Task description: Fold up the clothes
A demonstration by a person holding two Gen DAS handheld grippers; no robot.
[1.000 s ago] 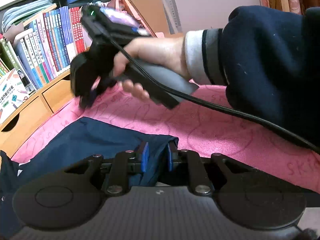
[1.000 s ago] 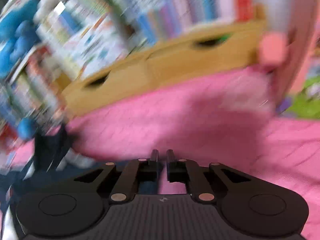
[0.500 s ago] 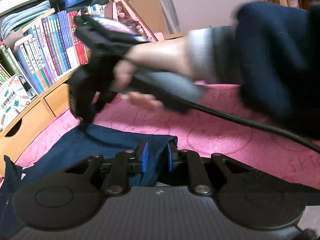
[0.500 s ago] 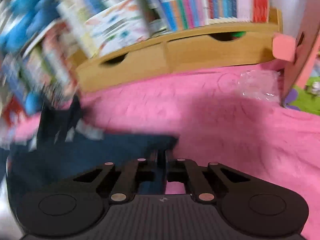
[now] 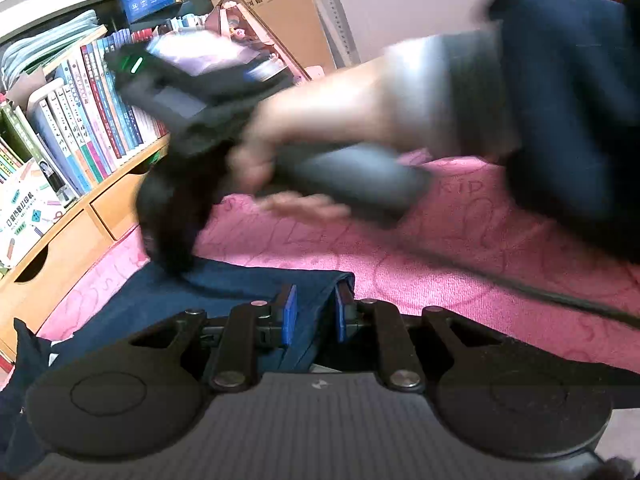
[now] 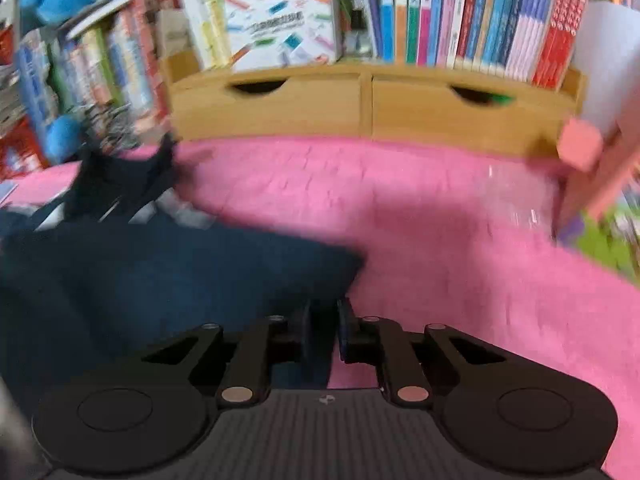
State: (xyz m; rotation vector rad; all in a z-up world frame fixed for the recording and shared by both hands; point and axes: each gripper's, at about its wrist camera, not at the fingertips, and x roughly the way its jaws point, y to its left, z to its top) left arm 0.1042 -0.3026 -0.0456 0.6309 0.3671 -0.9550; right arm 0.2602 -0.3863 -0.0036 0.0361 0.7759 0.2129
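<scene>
Since a second ago the right gripper (image 6: 324, 320) has swung across and down toward the navy garment (image 5: 224, 292), and in the left wrist view its blurred black nose now sits at the cloth's far edge, where before it hung clear above the pink blanket (image 5: 460, 264). In its own view the garment, earlier a dark patch far off to the left, now reaches right up to its fingers and under its left one. Its jaws stand narrow and are easing apart; dark cloth shows in the gap between them, though blur hides whether the pads press on it. The left gripper (image 5: 313, 312) has stayed put, its blue pads (image 5: 289, 312) pinched narrow on a fold of the garment's near corner, with the rest of the cloth spreading ahead and to its left. The person's hand (image 5: 304, 148) around the right gripper's grey handle is smeared with motion, as is the dark sleeve (image 5: 568, 100). Ahead of the right gripper, beyond the blanket, a wooden organiser (image 6: 368, 104) has two closed drawers whose contents are hidden, and upright books (image 6: 460, 12) fill its top.
</scene>
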